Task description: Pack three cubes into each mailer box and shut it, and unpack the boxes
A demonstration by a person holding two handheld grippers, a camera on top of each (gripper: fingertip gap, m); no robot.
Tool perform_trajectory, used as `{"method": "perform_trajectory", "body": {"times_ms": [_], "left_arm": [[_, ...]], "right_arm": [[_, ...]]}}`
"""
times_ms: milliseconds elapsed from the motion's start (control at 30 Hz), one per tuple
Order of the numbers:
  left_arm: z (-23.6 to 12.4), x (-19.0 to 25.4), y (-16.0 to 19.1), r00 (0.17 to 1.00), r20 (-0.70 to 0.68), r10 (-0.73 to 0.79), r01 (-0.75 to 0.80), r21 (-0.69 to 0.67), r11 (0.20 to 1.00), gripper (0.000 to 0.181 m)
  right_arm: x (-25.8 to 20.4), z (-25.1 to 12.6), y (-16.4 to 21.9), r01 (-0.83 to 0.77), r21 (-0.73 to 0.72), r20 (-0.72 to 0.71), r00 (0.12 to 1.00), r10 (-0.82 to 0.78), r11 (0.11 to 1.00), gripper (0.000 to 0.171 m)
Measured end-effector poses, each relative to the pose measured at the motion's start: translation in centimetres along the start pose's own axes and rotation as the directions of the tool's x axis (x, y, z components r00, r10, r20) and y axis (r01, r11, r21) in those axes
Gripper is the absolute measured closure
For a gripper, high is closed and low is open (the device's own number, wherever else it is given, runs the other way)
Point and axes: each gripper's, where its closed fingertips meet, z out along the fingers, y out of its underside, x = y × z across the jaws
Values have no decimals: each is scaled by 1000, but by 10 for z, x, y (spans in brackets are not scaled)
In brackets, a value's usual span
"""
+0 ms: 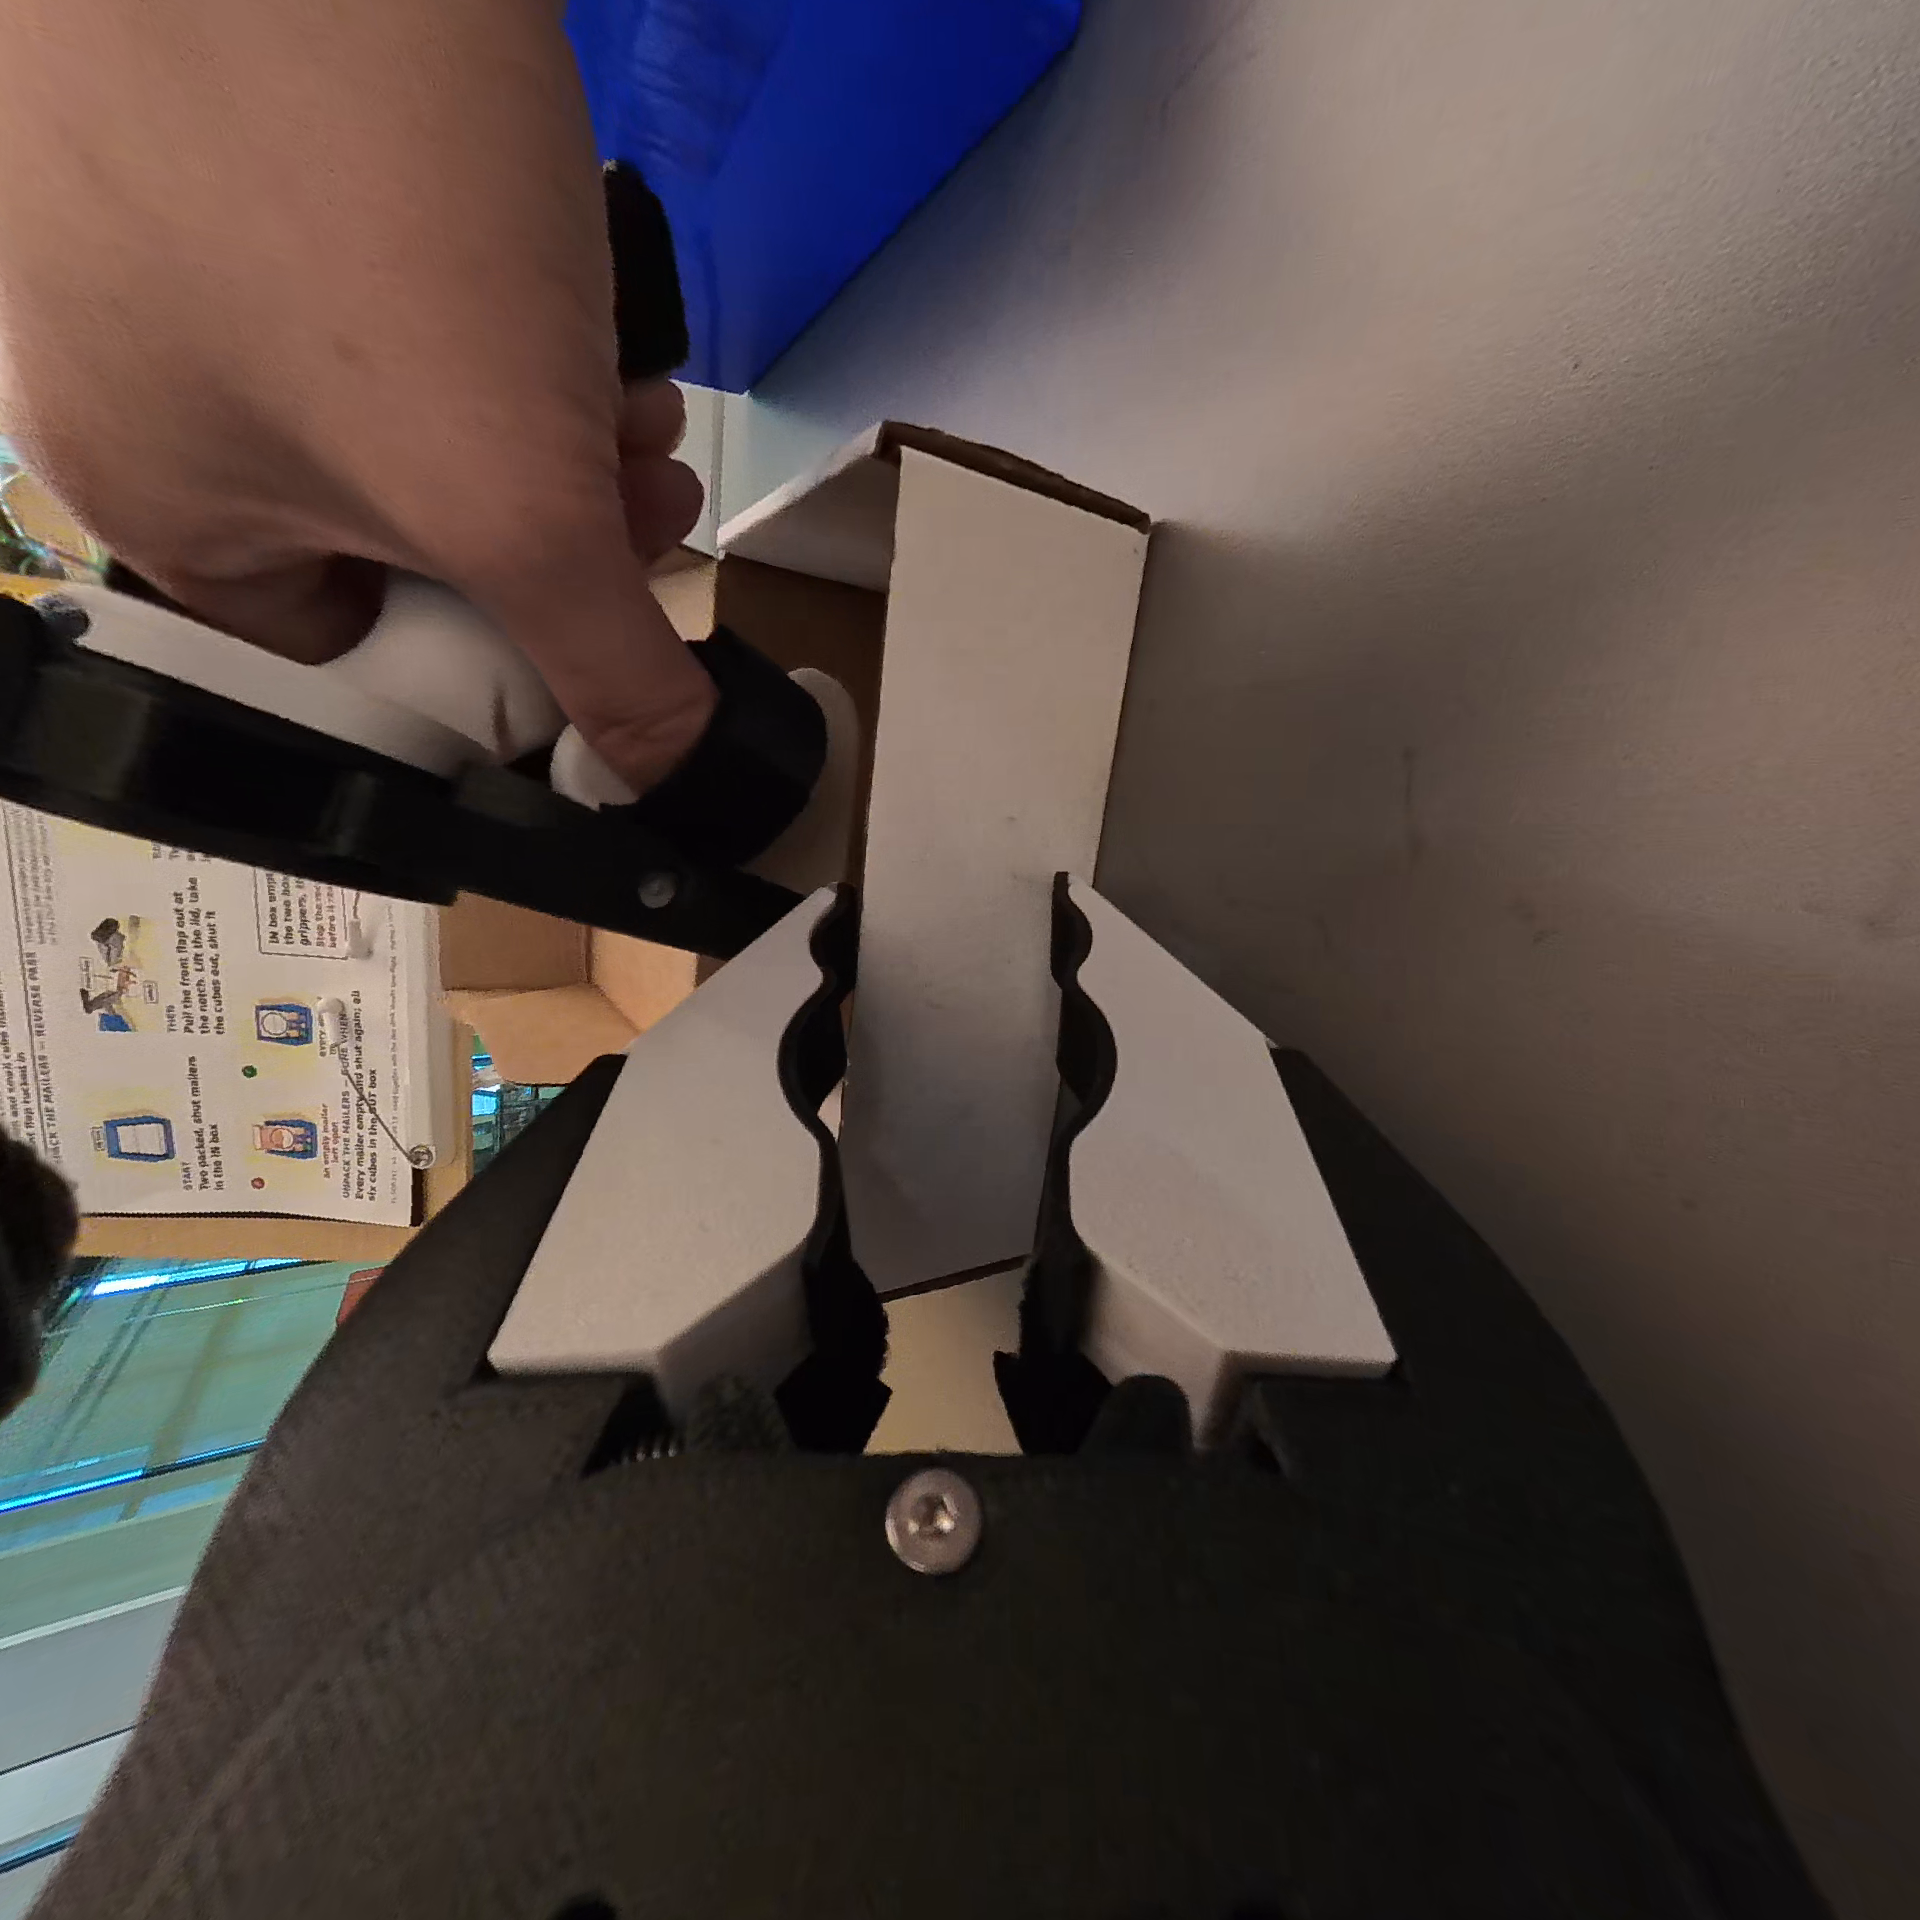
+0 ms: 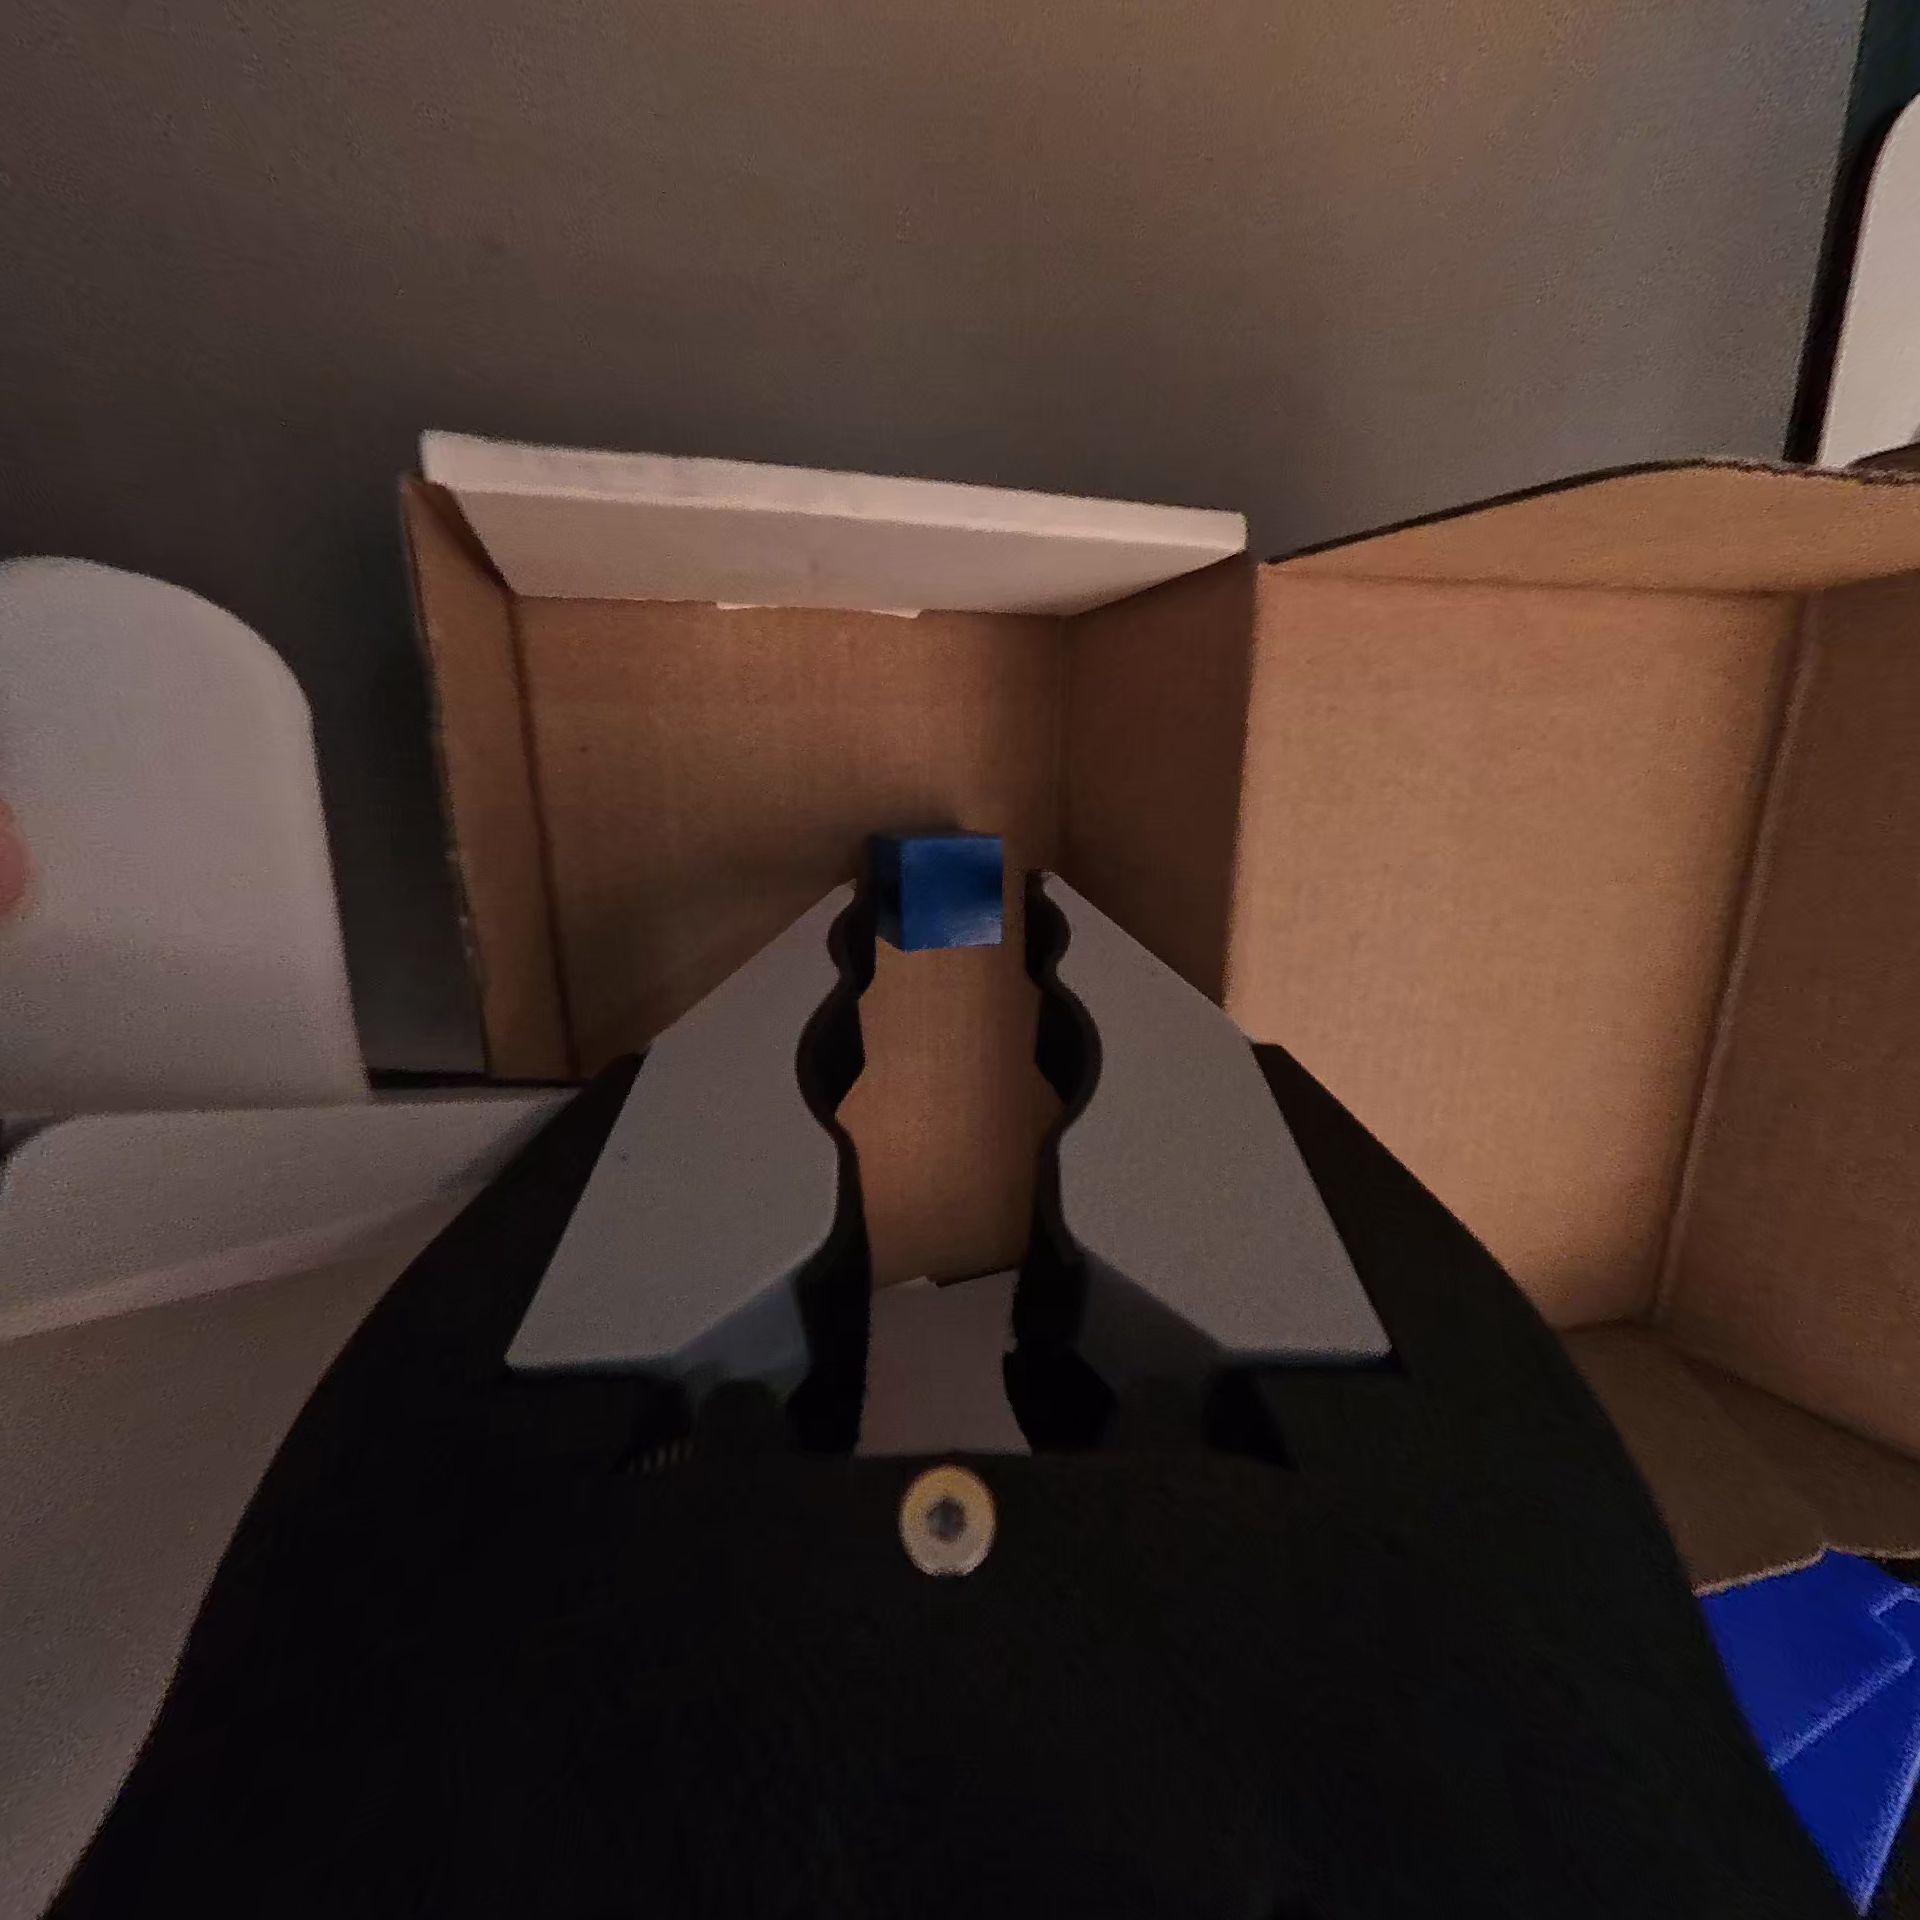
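An open mailer box (image 2: 727, 748), white outside and brown inside, lies with its lid flap (image 2: 831, 540) raised at the far end. My right gripper (image 2: 940, 878) reaches down into it, shut on a small blue cube (image 2: 948, 904) at its fingertips, above the box floor. In the left wrist view the box's white outer wall (image 1: 997, 675) fills the gap between my left gripper's fingers (image 1: 951, 894). They are a cube's width apart and lie against the wall without pinching it. The right gripper (image 1: 416, 821), held by a hand (image 1: 312, 312), dips behind that wall, tips hidden.
A second open brown cardboard box (image 2: 1507, 935) stands right of the mailer, with a blue object (image 2: 1818, 1714) below it. A white rounded shape (image 2: 156, 831) sits beside the mailer's left wall. A blue bin (image 1: 831, 156) and an instruction sheet (image 1: 208, 1039) lie beyond on the grey table (image 1: 1507, 727). About 7 cm separates my left fingertips from my right.
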Motion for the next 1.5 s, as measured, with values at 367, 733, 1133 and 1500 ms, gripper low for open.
{"method": "perform_trajectory", "body": {"times_ms": [367, 733, 1133, 1500], "left_arm": [[0, 0, 1, 1000, 1, 5, -5, 1, 1000, 145], [-1, 0, 0, 1000, 5, 12, -12, -7, 1000, 145], [-2, 0, 2, 1000, 6, 10, -10, -12, 1000, 145], [-46, -48, -27, 880, -173, -443, 474, 248, 845, 122]], "right_arm": [[68, -149, -37, -53, 240, -300, 945, 126, 969, 150], [83, -117, 208, -697, -26, -287, 692, 662, 717, 149], [61, -64, 249, -752, -174, -263, 658, 706, 636, 143], [91, -161, 114, -520, 492, -451, 534, 715, 698, 114]]}}
